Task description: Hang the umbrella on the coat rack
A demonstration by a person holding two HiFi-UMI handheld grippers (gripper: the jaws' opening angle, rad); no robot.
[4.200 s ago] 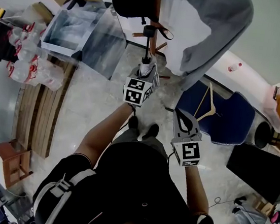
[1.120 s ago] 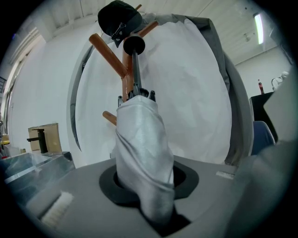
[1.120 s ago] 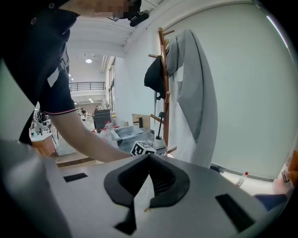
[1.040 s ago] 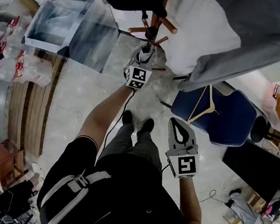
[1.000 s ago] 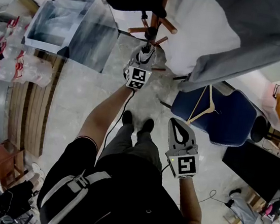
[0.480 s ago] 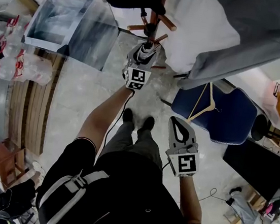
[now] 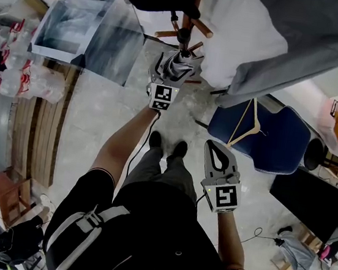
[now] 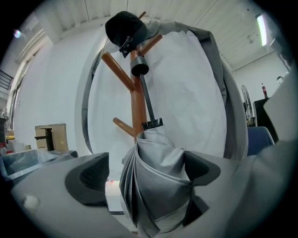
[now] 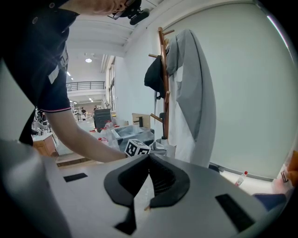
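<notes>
- Evidently the step in hand is the release. The left gripper (image 8: 145, 174) has just been opening its jaws, which now stand spread wide. The pleated cloth of the grey folded umbrella (image 8: 156, 158) is between them. The left pad is clear of the cloth; the right one is just beside it, perhaps brushing it.
- The umbrella is up at the brown wooden coat rack (image 8: 137, 100) with its shaft upright. Its black round handle (image 8: 139, 69) sits against the trunk just under the upper pegs. It looks hung there, though I cannot tell what exactly carries it.
- The right gripper (image 9: 149, 163) has its jaws pressed together on nothing. It is held low beside the person's body, well apart from the rack.
- Next, in my judgement, the left gripper needs to draw straight back off the cloth without snagging a pleat. It should go slowly enough to show whether the umbrella hangs on its own.
- Close around are a black cap (image 8: 125, 28) on top of the rack and a pale grey coat (image 8: 195, 79) draped behind and round the umbrella. A short lower peg (image 8: 123, 126) is just beside the canopy's top. Any of these could catch the cloth or a jaw.
- Farther off on the floor are a blue chair (image 7: 285, 146) bearing a wooden hanger (image 7: 248, 126), a clear plastic box (image 7: 87, 31) and plastic bottles (image 7: 37, 80). None seems to lie in the way of the withdrawal.
</notes>
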